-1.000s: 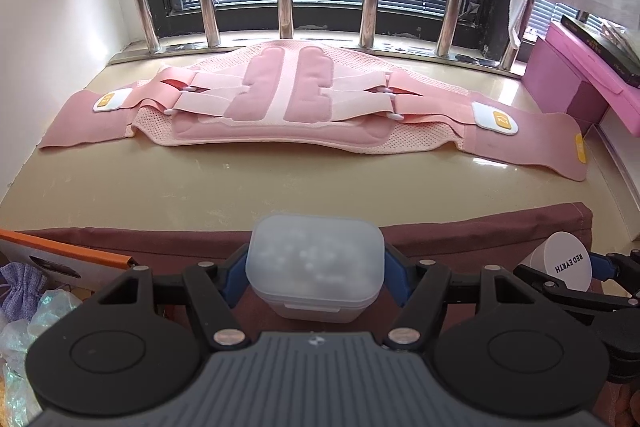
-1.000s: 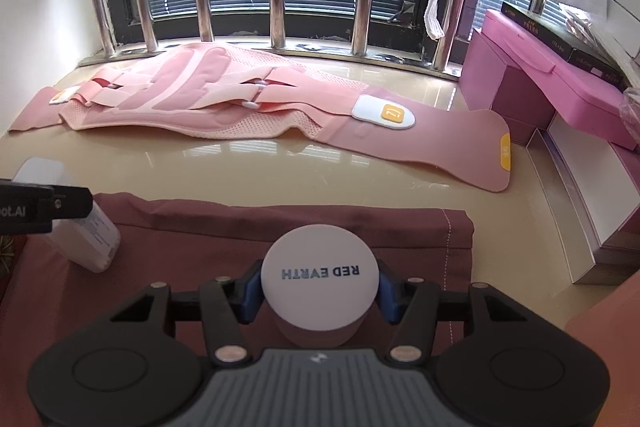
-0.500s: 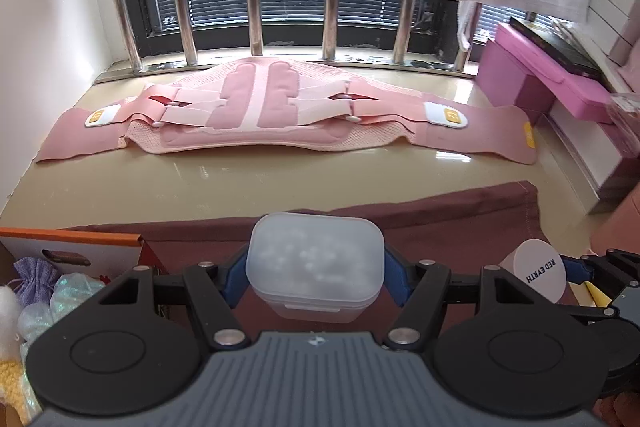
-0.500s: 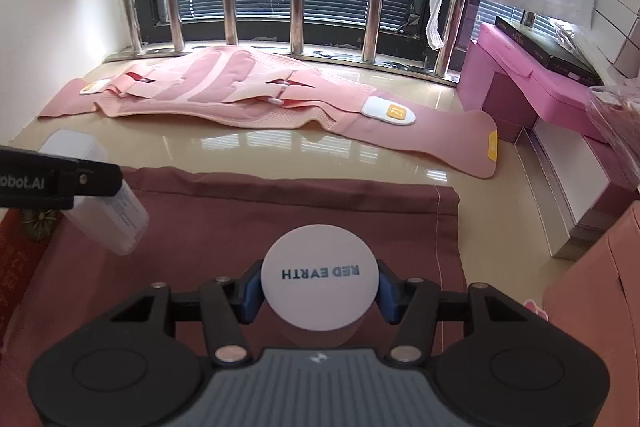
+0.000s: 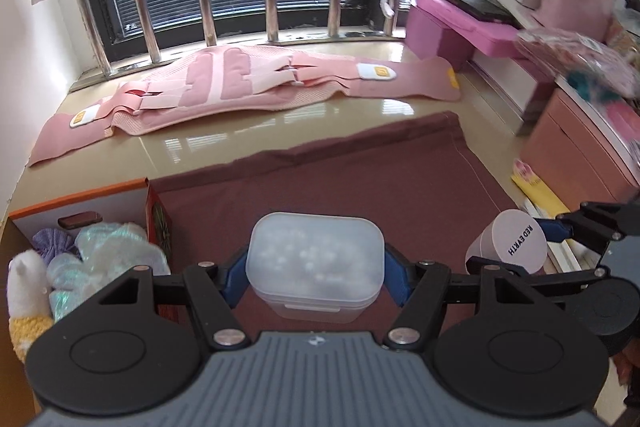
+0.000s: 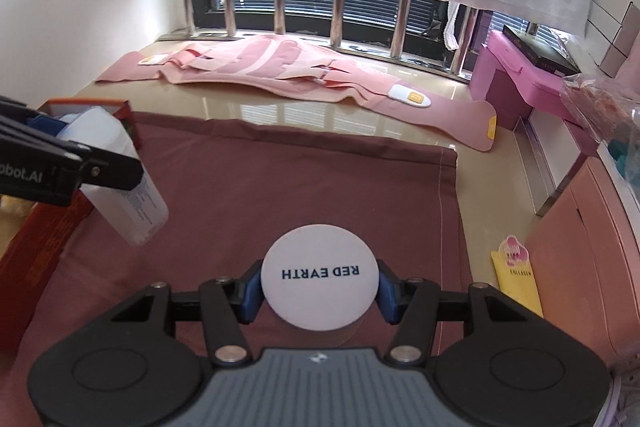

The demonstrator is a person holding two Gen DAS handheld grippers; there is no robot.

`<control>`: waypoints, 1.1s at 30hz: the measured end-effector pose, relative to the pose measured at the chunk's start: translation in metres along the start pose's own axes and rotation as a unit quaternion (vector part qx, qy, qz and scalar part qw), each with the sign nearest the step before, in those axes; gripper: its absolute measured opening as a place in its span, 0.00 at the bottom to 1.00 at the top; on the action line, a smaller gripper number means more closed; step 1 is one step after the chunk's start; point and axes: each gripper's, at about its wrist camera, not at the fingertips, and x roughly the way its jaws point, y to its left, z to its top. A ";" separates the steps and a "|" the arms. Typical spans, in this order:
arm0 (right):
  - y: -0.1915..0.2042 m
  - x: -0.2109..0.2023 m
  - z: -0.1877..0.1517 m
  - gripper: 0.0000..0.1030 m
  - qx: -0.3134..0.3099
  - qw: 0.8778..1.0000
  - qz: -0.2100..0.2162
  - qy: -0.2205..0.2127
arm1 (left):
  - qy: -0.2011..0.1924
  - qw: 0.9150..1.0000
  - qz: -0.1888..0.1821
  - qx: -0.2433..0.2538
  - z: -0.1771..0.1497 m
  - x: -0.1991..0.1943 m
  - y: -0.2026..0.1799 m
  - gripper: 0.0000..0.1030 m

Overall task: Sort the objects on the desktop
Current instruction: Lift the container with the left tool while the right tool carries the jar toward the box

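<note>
My left gripper (image 5: 315, 273) is shut on a frosted plastic box (image 5: 315, 259) with small white balls inside, held above the maroon cloth (image 5: 340, 183). My right gripper (image 6: 319, 291) is shut on a round white jar (image 6: 319, 287) whose lid reads RED EARTH, also above the cloth (image 6: 280, 179). In the left wrist view that jar (image 5: 508, 247) hangs at the right. In the right wrist view the frosted box (image 6: 120, 183) shows at the left, tilted in the left gripper's fingers (image 6: 92, 167).
An orange-edged open box (image 5: 80, 203) with soft toys and pouches stands left of the cloth. A pink waist belt (image 5: 248, 87) lies by the barred window. Pink boxes (image 6: 520, 87), a pink cabinet (image 6: 584, 259) and a yellow sachet (image 6: 516, 279) crowd the right side.
Both grippers have pulled back and risen with their loads, so more cloth shows. The orange-edged box with soft toys has come into view at the left; the left view has rolled.
</note>
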 end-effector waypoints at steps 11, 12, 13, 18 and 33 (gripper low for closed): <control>0.038 -0.070 -0.046 0.52 -0.019 0.999 0.044 0.016 | 0.000 1.000 -0.025 -0.009 -0.053 -0.067 0.002 0.65; 0.042 -0.075 -0.049 0.52 -0.023 0.999 0.047 0.017 | 0.001 1.000 -0.026 -0.017 -0.058 -0.073 0.003 0.65; 0.046 -0.079 -0.052 0.52 -0.026 0.998 0.050 0.018 | 0.000 0.999 -0.025 -0.023 -0.062 -0.079 0.005 0.65; 0.065 -0.097 -0.061 0.52 -0.041 0.997 0.063 0.020 | -0.006 0.999 -0.011 -0.033 -0.079 -0.105 0.011 0.65; 0.130 -0.117 -0.057 0.52 -0.111 0.984 0.134 0.024 | 0.001 0.993 0.046 -0.104 -0.120 -0.149 0.038 0.65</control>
